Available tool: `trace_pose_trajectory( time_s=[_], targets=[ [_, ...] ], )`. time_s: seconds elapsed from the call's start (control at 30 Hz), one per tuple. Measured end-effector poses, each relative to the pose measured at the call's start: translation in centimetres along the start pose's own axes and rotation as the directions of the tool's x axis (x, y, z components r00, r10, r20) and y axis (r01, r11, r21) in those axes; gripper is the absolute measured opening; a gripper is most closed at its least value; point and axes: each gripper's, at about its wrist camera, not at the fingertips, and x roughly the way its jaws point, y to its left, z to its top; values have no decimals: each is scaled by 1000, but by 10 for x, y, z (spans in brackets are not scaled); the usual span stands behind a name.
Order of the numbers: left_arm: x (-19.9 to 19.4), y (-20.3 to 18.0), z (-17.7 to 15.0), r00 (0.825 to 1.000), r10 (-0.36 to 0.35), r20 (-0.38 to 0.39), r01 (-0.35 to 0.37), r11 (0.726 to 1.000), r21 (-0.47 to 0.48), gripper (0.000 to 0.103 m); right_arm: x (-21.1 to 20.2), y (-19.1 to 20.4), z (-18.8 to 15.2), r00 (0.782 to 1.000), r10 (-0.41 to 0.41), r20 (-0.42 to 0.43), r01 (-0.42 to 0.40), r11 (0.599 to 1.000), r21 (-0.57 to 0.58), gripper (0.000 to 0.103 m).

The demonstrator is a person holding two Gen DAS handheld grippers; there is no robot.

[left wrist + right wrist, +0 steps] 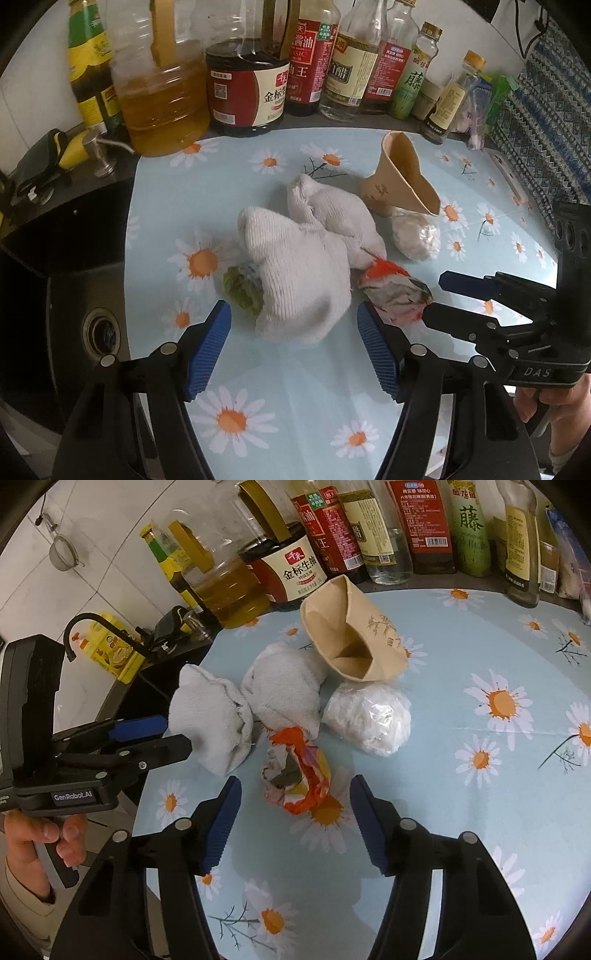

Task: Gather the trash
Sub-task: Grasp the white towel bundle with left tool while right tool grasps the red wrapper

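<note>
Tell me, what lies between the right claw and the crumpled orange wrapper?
Nothing: in the right wrist view only bare daisy cloth lies between the right claw and the orange wrapper.

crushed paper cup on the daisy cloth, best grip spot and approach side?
Pinch the paper cup across its flattened walls near the open mouth, which faces the right gripper. It lies on its side, already squashed, so the thin direction fits between the pads. Probably come from above and the near side; bottles crowd behind, and the plastic-wrapped wad sits against its front.

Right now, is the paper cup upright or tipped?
Tipped: the paper cup lies crushed on its side, mouth facing sideways on the tablecloth.
</note>
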Motion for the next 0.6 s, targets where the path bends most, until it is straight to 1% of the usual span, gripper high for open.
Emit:
trace_pose_trajectory(
  time_s=[0.13,0.2,0.27,0.33,0.37,0.43,0.47,0.5,0.6],
  targets=[
    [6,-1,5,1000,-5,-1,6,1000,16,67,4,1,4,1000,7,-2,-7,1000,-13,53],
    [11,-1,7,1000,-10,-11,10,1000,26,57,6,1,4,1000,13,-7,-13,1000,-17,50],
    [14,-1,8,1000,-14,-15,15,1000,25,56,9,1,3,1000,19,-13,-19,1000,-19,47],
    [17,0,8,999,-25,-21,25,999,21,46,11,1,3,1000,20,-19,-20,1000,-24,40],
    [18,0,9,999,-29,-23,29,999,19,38,12,1,3,1000,16,-20,-17,999,-28,38],
    [19,1,9,999,-29,-26,30,999,22,35,12,2,2,1000,19,-18,-20,999,-38,33],
    [21,1,8,999,-28,-31,28,999,23,31,11,3,2,1000,19,-16,-20,999,-43,32],
    [21,2,8,999,-33,-34,33,999,19,30,11,4,2,1000,20,-14,-20,999,-48,29],
    [19,1,8,999,-40,-25,40,999,20,24,10,4,1,1000,22,-12,-23,999,-49,27]
  ],
)
